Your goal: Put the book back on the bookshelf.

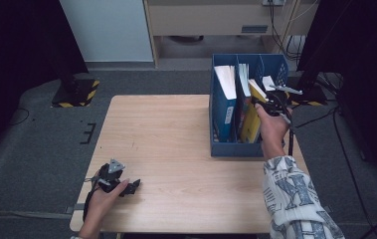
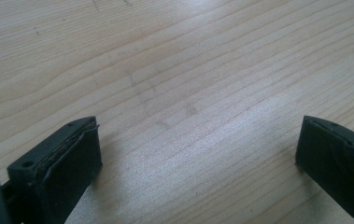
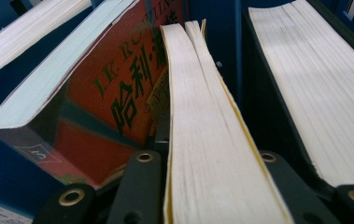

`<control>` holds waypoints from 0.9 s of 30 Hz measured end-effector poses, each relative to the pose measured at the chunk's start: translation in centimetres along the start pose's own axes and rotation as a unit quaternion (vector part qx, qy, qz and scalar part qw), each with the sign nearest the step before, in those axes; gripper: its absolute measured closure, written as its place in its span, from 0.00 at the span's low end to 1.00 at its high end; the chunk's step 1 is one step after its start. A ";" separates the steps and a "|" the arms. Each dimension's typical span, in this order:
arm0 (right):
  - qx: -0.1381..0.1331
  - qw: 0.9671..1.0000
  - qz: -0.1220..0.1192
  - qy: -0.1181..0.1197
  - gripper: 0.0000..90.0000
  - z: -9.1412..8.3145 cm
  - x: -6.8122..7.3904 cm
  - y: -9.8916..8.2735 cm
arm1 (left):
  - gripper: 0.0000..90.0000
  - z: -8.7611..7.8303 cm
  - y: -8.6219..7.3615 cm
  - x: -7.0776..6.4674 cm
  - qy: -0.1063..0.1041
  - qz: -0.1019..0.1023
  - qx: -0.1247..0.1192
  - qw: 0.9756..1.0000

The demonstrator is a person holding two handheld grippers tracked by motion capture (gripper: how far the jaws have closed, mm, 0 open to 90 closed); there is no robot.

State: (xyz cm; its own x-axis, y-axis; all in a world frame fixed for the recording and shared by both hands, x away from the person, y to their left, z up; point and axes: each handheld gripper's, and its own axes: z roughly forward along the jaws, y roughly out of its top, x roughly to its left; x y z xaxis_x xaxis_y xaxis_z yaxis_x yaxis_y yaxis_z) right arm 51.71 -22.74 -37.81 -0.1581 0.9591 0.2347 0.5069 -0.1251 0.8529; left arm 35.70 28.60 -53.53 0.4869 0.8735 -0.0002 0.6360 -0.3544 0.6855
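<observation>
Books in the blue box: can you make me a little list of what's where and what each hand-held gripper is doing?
box: blue file box on the table's right side
books: several standing inside, one red
right hand-held gripper: shut on the yellow book
left hand-held gripper: open, holding nothing, resting on the table near its front left corner

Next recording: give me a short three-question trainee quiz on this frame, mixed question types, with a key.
1. True or false: the right gripper is shut on the yellow-covered book.
2. Where does the left gripper sit? A) in the blue plastic file box B) over the pale wooden table C) on the red-covered book
3. Fill in: the left gripper's jaws are ____.

Key: 1 true; 2 B; 3 open
</observation>
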 end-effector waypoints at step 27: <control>0.019 1.000 -0.005 0.020 0.78 -2.3 -0.5 -1.0 | 0.00 0.0 0.0 0.0 0.001 -0.001 0.000 1.000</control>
State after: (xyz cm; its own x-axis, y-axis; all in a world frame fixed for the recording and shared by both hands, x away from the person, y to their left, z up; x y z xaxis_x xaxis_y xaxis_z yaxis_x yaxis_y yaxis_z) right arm 49.31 -23.63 -37.74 -0.1956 0.9494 0.2456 0.5375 -0.1057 0.8366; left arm 35.67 28.57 -53.54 0.4848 0.8746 -0.0001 0.6364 -0.3527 0.6860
